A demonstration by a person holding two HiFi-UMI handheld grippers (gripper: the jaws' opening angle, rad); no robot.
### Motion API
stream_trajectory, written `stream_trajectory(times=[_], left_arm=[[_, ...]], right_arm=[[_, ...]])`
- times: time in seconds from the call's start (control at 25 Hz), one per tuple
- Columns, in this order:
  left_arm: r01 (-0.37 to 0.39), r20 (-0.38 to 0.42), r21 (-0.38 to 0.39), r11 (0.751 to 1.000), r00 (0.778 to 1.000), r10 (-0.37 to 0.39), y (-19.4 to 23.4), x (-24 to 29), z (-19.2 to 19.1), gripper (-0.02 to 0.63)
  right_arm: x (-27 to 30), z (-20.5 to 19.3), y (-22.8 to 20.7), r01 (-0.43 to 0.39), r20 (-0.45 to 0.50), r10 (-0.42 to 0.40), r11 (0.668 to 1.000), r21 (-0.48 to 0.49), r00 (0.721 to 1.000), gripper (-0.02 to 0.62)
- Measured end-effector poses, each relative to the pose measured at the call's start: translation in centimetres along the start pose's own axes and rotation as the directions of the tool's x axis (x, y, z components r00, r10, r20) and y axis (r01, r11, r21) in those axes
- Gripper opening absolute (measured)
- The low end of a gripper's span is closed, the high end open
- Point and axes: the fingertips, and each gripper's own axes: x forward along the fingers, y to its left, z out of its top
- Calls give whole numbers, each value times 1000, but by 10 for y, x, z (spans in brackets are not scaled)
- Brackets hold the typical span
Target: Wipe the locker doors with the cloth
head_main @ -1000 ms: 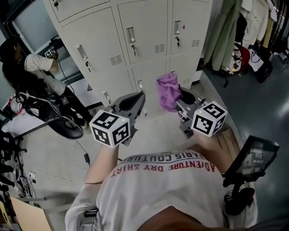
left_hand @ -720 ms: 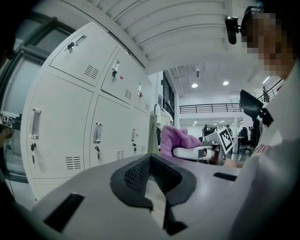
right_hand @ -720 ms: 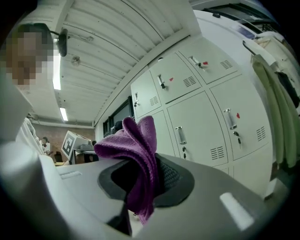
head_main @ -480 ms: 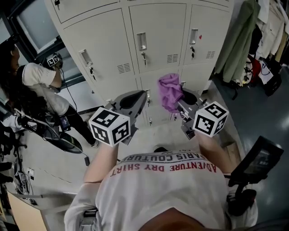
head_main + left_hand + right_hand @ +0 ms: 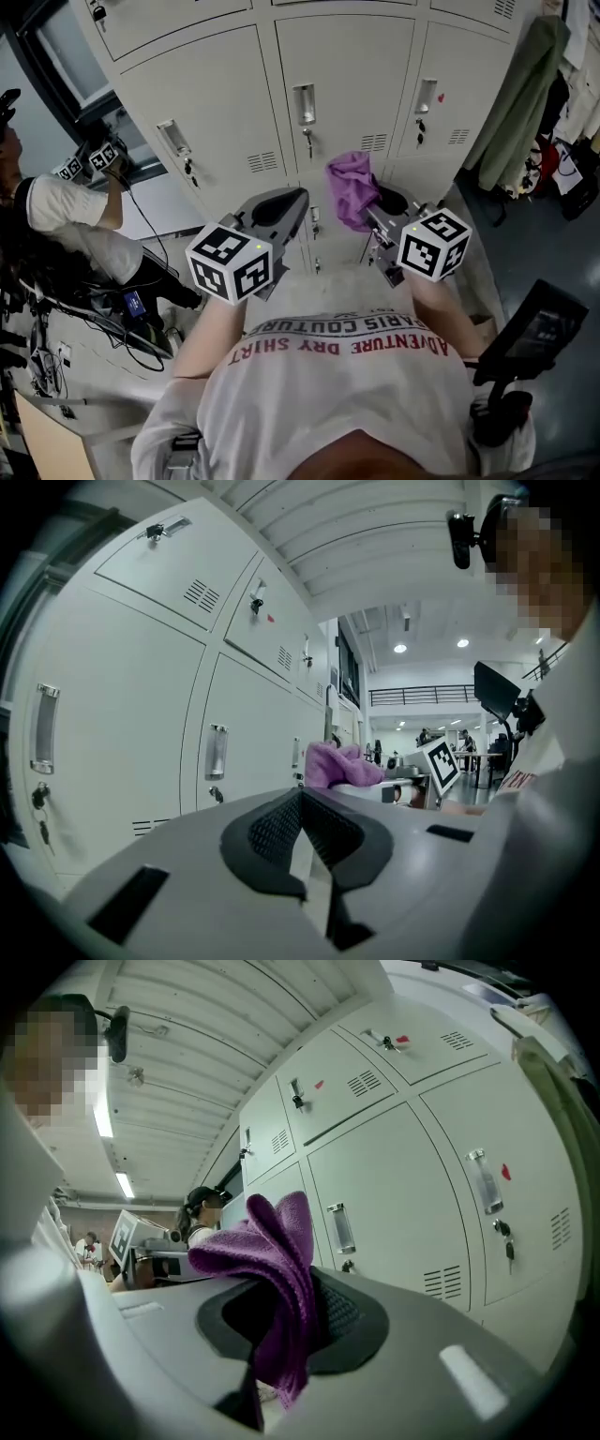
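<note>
A bank of pale grey locker doors [image 5: 333, 84] stands in front of me, each with a handle and a key in its lock [image 5: 307, 141]. My right gripper [image 5: 378, 200] is shut on a purple cloth [image 5: 349, 187], which bunches above its jaws and hangs between them [image 5: 272, 1251]. It is held short of the doors, not touching them. My left gripper [image 5: 286, 199] floats beside it to the left, its jaws together with nothing between them [image 5: 302, 803]. The cloth [image 5: 333, 764] also shows in the left gripper view, past the left jaws.
A person [image 5: 56, 216] holding marker cubes crouches at the left by the window, with cables and gear [image 5: 103, 309] on the floor. Coats [image 5: 525, 94] hang to the right of the lockers. A dark screen on a stand [image 5: 530, 328] sits at my lower right.
The lockers now fill more of the head view, with higher doors showing. Both grippers keep their pose and the cloth stays held. The person at the left has shifted lower.
</note>
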Motion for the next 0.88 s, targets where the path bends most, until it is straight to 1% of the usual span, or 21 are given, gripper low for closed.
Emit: stream_trajectory(times=[0.2, 0.36, 0.52, 0.68, 0.8, 0.88], left_arm=[[-21, 9, -7, 1000, 1000, 21, 24, 10, 9, 2], [-29, 16, -10, 1000, 999, 30, 35, 14, 11, 2], [-54, 19, -8, 998, 998, 55, 50, 14, 14, 2], [-71, 17, -26, 997, 997, 71, 63, 13, 13, 2], [-81, 8, -31, 996, 997, 82, 72, 15, 11, 2], [-89, 4, -33, 995, 996, 89, 78, 15, 11, 2]], right_arm=[[30, 35, -16, -16, 35, 17, 999, -44, 999, 74], [59, 80, -14, -69, 98, 77, 995, -78, 992, 74], [85, 128, -11, -77, 161, 100, 987, -144, 982, 74], [107, 165, -7, -113, 228, 141, 985, -130, 963, 74], [130, 182, -12, -103, 249, 137, 984, -147, 959, 72], [146, 187, -20, -76, 257, 113, 986, -147, 960, 72]])
